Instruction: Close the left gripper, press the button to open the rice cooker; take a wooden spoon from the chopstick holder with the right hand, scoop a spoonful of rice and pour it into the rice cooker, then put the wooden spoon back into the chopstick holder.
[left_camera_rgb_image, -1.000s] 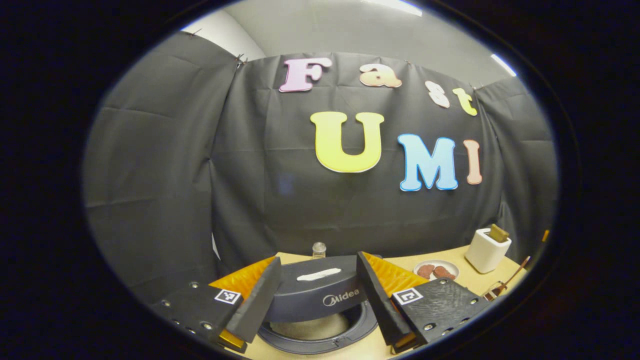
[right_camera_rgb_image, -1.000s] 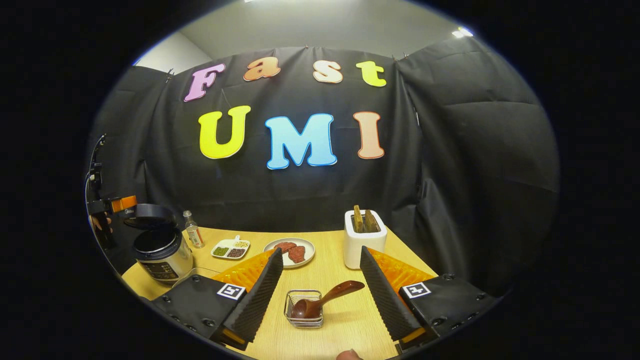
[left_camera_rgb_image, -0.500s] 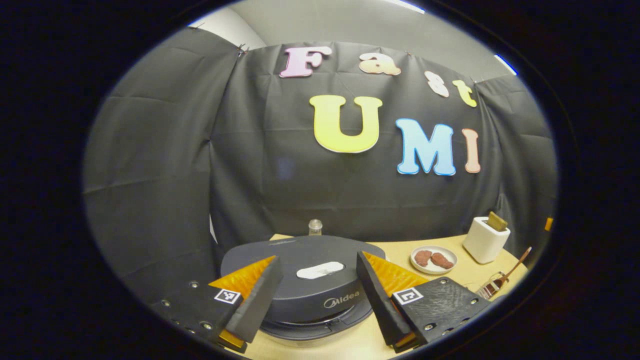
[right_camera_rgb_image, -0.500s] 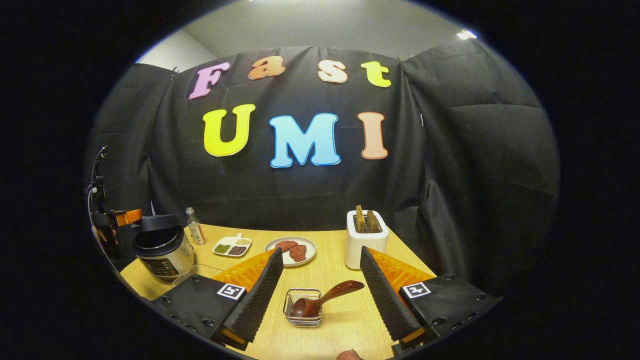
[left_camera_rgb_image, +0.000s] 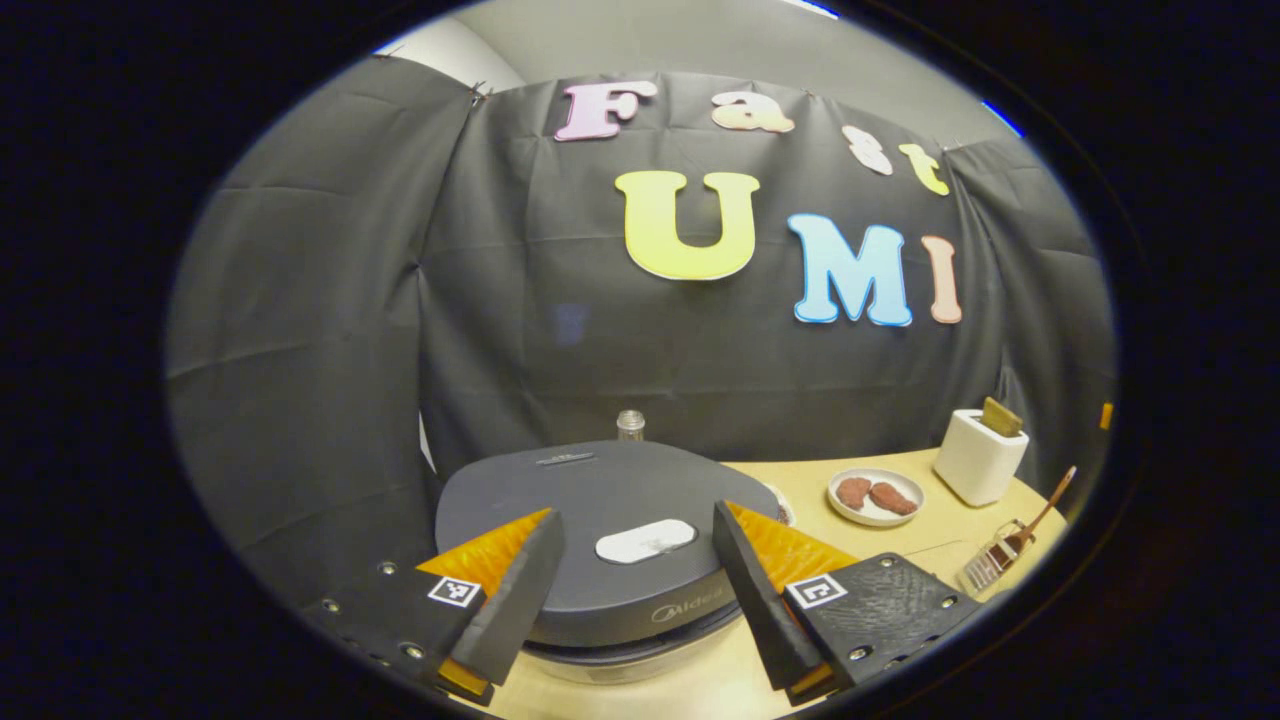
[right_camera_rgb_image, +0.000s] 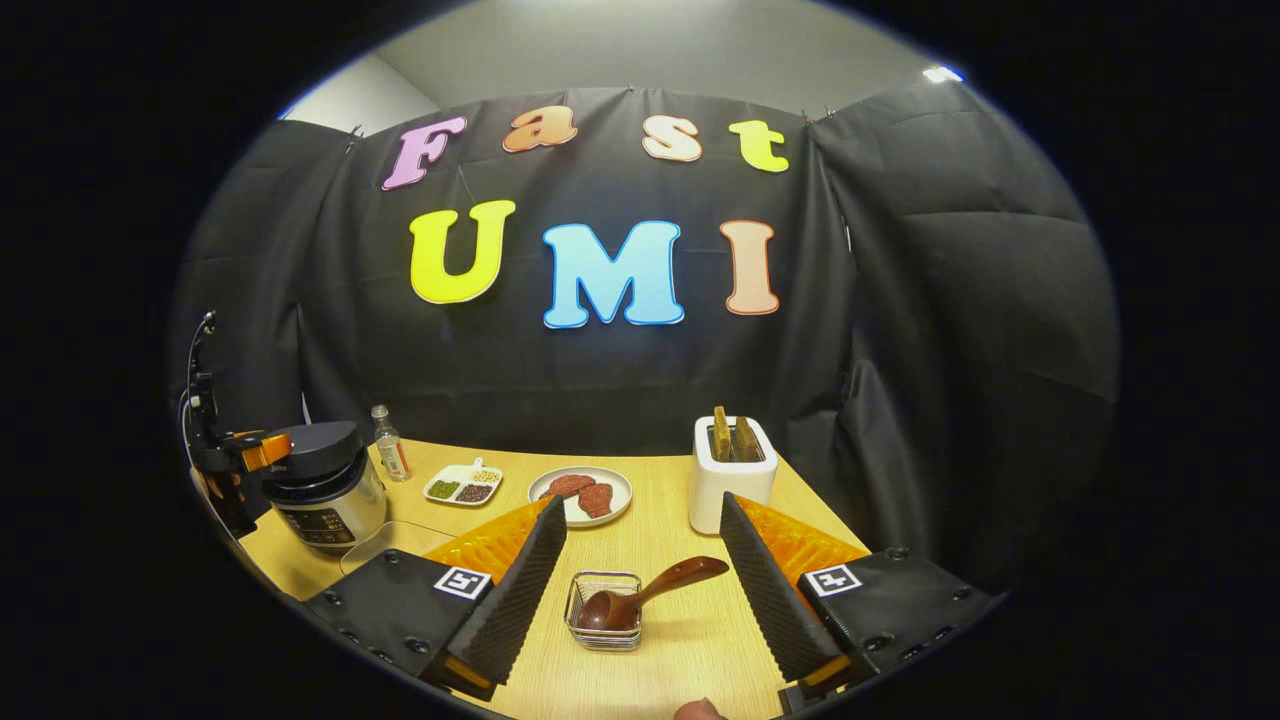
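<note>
The dark rice cooker (left_camera_rgb_image: 590, 490) has its lid down, with the white oval button (left_camera_rgb_image: 645, 541) on top. My left gripper (left_camera_rgb_image: 636, 514) is open just above the lid, one finger on each side of the button. In the right gripper view the cooker (right_camera_rgb_image: 325, 490) stands at the far left with that gripper (right_camera_rgb_image: 247, 452) at its lid's edge. The wooden spoon (right_camera_rgb_image: 645, 592) leans bowl-down in the wire chopstick holder (right_camera_rgb_image: 603, 628). My right gripper (right_camera_rgb_image: 640, 500) hangs open above them, holding nothing.
On the wooden table (right_camera_rgb_image: 660, 530) stand a white toaster (right_camera_rgb_image: 733, 470) with bread, a plate of meat (right_camera_rgb_image: 580, 495), a small divided dish of beans (right_camera_rgb_image: 462, 485) and a little bottle (right_camera_rgb_image: 385, 455). A clear container (right_camera_rgb_image: 385, 548) lies in front of the cooker.
The cooker's lid has swung down from raised to flat and closed, and my left gripper came down with it. The right gripper has hardly moved.
</note>
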